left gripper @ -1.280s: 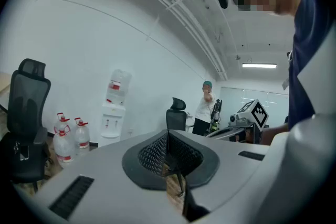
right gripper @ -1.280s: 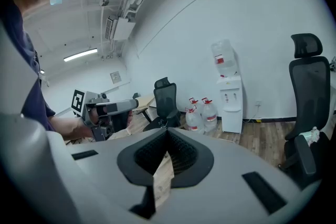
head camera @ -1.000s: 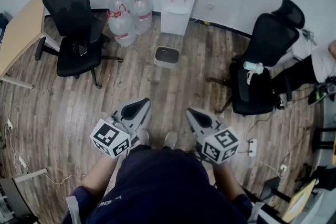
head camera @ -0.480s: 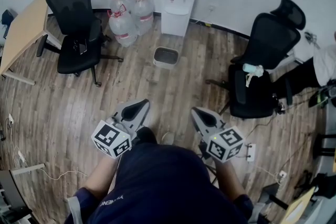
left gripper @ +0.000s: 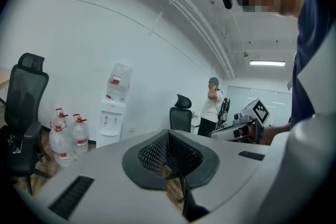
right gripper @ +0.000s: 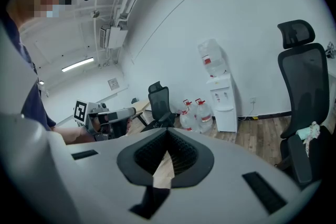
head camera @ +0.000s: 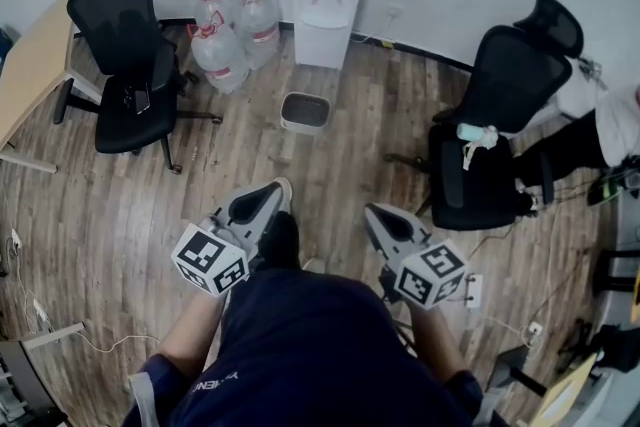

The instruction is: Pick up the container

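Both claws are fully closed with nothing between their jaws. The left claw [head camera: 268,197] sits lower centre-left in the head view and the right claw [head camera: 380,220] lower centre-right. The container [head camera: 306,112], a small grey bin, stands on the wooden floor [head camera: 230,165] in the upper middle, just below the white water dispenser [head camera: 328,0], well apart from both claws.

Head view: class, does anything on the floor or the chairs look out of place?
Mildly. A small grey container sits alone on open floor before the water dispenser, and a pale crumpled item lies on the right-hand chair. Nothing looks spilled or broken.
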A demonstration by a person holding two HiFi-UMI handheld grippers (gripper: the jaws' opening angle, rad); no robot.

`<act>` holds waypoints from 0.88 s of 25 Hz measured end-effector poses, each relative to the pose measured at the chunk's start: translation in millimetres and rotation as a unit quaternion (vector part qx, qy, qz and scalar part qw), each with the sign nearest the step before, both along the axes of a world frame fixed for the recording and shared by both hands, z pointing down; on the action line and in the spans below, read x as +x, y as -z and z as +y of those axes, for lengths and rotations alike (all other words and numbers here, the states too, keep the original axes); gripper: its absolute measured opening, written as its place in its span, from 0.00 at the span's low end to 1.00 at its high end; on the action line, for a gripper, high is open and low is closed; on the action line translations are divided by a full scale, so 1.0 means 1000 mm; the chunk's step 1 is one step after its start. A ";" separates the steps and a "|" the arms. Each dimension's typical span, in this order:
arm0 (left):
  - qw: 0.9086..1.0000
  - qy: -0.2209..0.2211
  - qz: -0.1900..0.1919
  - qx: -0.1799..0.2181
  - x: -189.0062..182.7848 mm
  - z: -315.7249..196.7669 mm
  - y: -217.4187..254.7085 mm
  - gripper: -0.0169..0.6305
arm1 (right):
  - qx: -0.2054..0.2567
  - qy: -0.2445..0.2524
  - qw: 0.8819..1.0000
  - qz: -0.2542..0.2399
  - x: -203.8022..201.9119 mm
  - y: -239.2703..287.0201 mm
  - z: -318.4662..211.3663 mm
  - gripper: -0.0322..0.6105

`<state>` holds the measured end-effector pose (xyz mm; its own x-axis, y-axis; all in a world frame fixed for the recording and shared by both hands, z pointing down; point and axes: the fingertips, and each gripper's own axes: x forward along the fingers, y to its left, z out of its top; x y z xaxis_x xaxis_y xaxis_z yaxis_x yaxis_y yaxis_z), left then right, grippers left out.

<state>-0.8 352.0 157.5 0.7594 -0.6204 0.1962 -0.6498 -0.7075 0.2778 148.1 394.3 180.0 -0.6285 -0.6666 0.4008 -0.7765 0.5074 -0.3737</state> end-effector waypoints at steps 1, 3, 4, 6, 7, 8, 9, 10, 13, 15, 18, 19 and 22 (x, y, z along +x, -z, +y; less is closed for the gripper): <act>1.000 0.000 0.001 -0.004 -0.001 -0.011 -0.005 0.07 | -0.002 -0.001 1.000 0.002 0.000 -0.003 -0.009 0.08; 1.000 -0.001 0.005 -0.015 -0.002 -0.034 -0.016 0.07 | -0.006 -0.004 1.000 0.004 -0.002 -0.006 -0.032 0.08; 1.000 -0.002 0.006 -0.022 -0.003 -0.047 -0.022 0.07 | -0.008 -0.005 1.000 0.003 -0.003 -0.008 -0.045 0.08; 0.999 -0.005 0.007 -0.034 -0.005 -0.075 -0.035 0.07 | -0.015 -0.005 1.000 0.002 -0.009 -0.014 -0.075 0.08; 0.999 -0.008 0.006 -0.039 -0.008 -0.092 -0.040 0.07 | -0.019 -0.004 1.000 0.003 -0.014 -0.018 -0.093 0.08; 0.999 -0.010 0.005 -0.044 -0.013 -0.111 -0.046 0.07 | -0.023 -0.002 1.000 0.005 -0.020 -0.023 -0.112 0.08; 0.999 -0.011 0.002 -0.049 -0.019 -0.130 -0.052 0.07 | -0.029 0.002 1.000 0.008 -0.027 -0.027 -0.132 0.08; 0.998 -0.012 0.000 -0.055 -0.025 -0.150 -0.057 0.07 | -0.035 0.005 0.999 0.011 -0.034 -0.032 -0.151 0.08; 0.997 -0.011 -0.008 -0.074 -0.047 -0.207 -0.070 0.07 | -0.051 0.014 0.998 0.019 -0.056 -0.044 -0.207 0.08; 0.997 -0.016 -0.016 -0.080 -0.059 -0.241 -0.076 0.07 | -0.060 0.013 0.998 0.021 -0.069 -0.051 -0.241 0.08; 0.996 -0.024 -0.026 -0.084 -0.075 -0.291 -0.081 0.07 | -0.075 0.005 0.997 0.024 -0.083 -0.061 -0.290 0.08; 0.996 -0.027 -0.029 -0.085 -0.080 -0.306 -0.082 0.07 | -0.080 0.002 0.996 0.026 -0.087 -0.065 -0.306 0.08; 0.995 -0.034 -0.036 -0.091 -0.089 -0.350 -0.091 0.07 | -0.093 -0.010 0.995 0.029 -0.092 -0.074 -0.348 0.08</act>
<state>-90.0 1.8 248.3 0.7786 -0.5173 0.3553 -0.6247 -0.6927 0.3604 55.8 46.5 254.3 -0.5874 -0.5903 0.5536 -0.8092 0.4182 -0.4128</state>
